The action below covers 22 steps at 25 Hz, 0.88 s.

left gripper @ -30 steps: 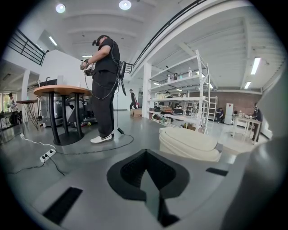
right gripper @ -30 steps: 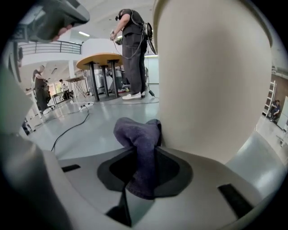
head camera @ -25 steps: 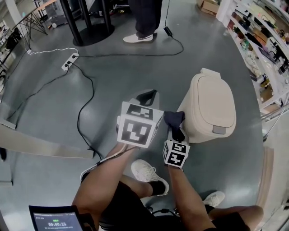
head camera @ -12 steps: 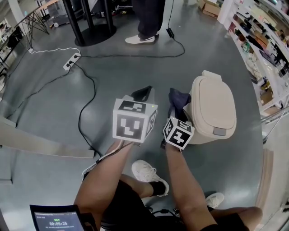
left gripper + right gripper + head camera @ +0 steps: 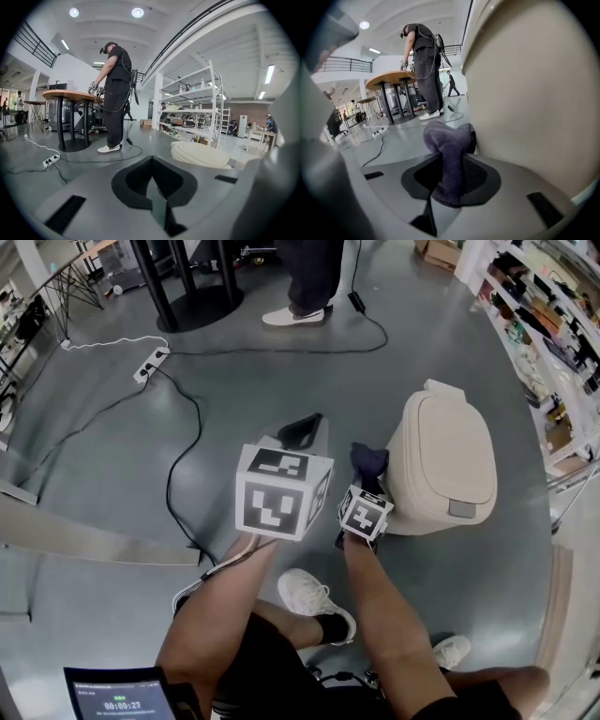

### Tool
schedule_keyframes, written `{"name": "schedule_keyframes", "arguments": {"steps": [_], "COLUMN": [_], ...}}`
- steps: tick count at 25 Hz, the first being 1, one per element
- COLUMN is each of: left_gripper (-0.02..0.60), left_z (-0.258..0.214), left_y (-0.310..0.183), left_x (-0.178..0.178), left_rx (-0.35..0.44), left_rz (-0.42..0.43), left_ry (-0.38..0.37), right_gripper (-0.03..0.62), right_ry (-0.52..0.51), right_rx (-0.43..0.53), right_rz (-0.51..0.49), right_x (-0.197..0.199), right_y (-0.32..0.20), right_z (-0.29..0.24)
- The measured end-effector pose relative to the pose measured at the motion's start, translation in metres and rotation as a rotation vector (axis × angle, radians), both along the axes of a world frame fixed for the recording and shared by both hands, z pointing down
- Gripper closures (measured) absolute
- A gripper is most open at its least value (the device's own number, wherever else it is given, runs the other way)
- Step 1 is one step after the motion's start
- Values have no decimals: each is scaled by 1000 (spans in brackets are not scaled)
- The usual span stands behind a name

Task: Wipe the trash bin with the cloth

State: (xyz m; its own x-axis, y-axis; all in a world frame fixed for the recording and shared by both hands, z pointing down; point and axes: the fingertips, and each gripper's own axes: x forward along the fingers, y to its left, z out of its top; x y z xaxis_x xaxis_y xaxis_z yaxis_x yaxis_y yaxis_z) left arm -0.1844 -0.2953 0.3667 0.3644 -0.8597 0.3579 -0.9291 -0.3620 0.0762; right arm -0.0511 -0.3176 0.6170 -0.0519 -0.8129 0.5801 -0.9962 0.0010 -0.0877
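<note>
Two grippers in frame, both on the left side of the trash bin [image 5: 441,465] as the head view shows it.

Nearest the camera: wearer's white shoe [image 5: 314,598] on the grey floor [image 5: 112,456], below-left of the bin.

Right gripper [image 5: 364,482]: jaws clamped on a dark blue cloth [image 5: 369,460]. The bunched end of the cloth stands out past the jaw tips and lies against the bin's beige left wall. The right gripper view agrees: cloth pinched between the jaws, free wad touching the bin wall.

Left gripper [image 5: 302,433]: further left of the bin and clear of it, jaws drawn together with nothing between them.

Bin: upright on the floor, lid [image 5: 448,451] down.

Beyond, left of the bin and well apart: a black cable [image 5: 169,491] loops toward a white power strip [image 5: 147,364].

Farther, behind the bin: another person's legs and white shoe [image 5: 292,315], beside a black table base [image 5: 192,307].

Shelving [image 5: 544,334] runs along the bin's right.
</note>
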Motion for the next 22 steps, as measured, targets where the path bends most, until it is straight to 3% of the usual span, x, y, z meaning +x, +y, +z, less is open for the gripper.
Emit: {"name": "schedule_keyframes", "arguments": {"steps": [6, 11, 14, 18, 22], "left_gripper": [581, 581, 581, 581, 581], "left_z": [-2, -8, -12, -17, -35], "left_y": [-2, -6, -10, -13, -10], "left_x": [5, 6, -1, -17, 2], "left_rx": [-1, 9, 25, 18, 46], "left_rz": [8, 5, -18, -44, -52], "left_ry": [-29, -48, -51, -33, -7], "right_gripper": [490, 490, 490, 490, 490], "right_ry": [33, 128, 177, 149, 103], "right_rx": [-193, -235, -194, -82, 73], "right_rz": [-38, -113, -173, -253, -351], "right_x": [-8, -14, -25, -61, -67], "right_y": [6, 1, -5, 3, 35], "right_z": [61, 79, 77, 41, -16]}}
